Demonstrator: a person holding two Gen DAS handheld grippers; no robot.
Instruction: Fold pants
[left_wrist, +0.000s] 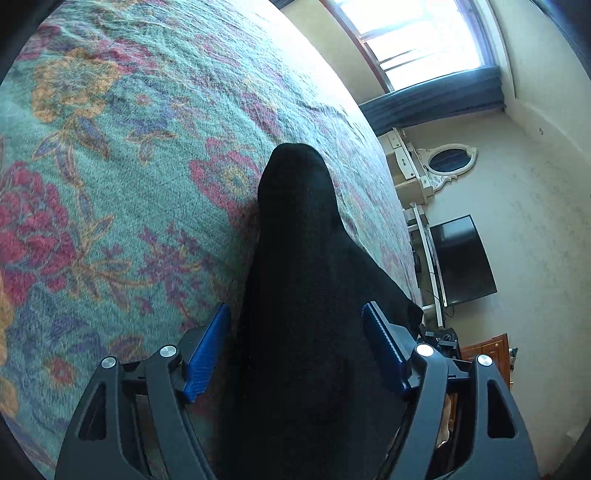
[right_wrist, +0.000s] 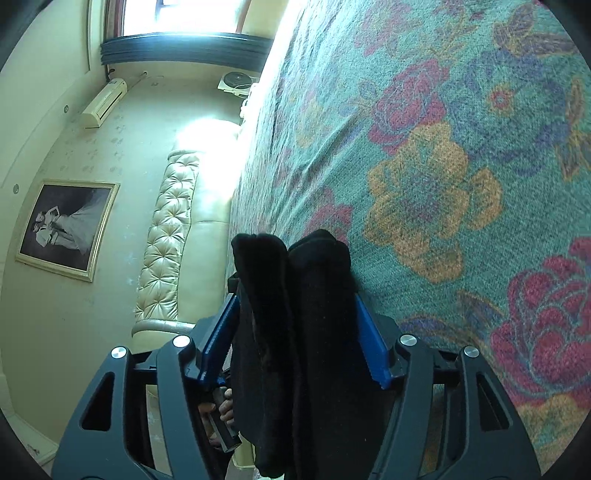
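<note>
The black pants (left_wrist: 295, 295) are seen between the blue pads of both grippers, above a floral blanket (left_wrist: 110, 184). In the left wrist view the cloth is stretched as a long band running away from the camera, its long axis along the fingers and its rounded far end lying against the blanket. The left gripper (left_wrist: 297, 325) is held wide open; its pads flank the cloth, and whether they touch it cannot be told. In the right wrist view the pants (right_wrist: 295, 314) are bunched in thick folds, and the right gripper (right_wrist: 295, 321) is closed partway onto them, both pads pressed to the fabric. Beyond the blanket's edge a television (left_wrist: 461, 258), an oval mirror (left_wrist: 448, 160) and a window (left_wrist: 424, 37) are seen on one side, a tufted headboard (right_wrist: 166, 240) and a framed picture (right_wrist: 66, 229) on the other.
</note>
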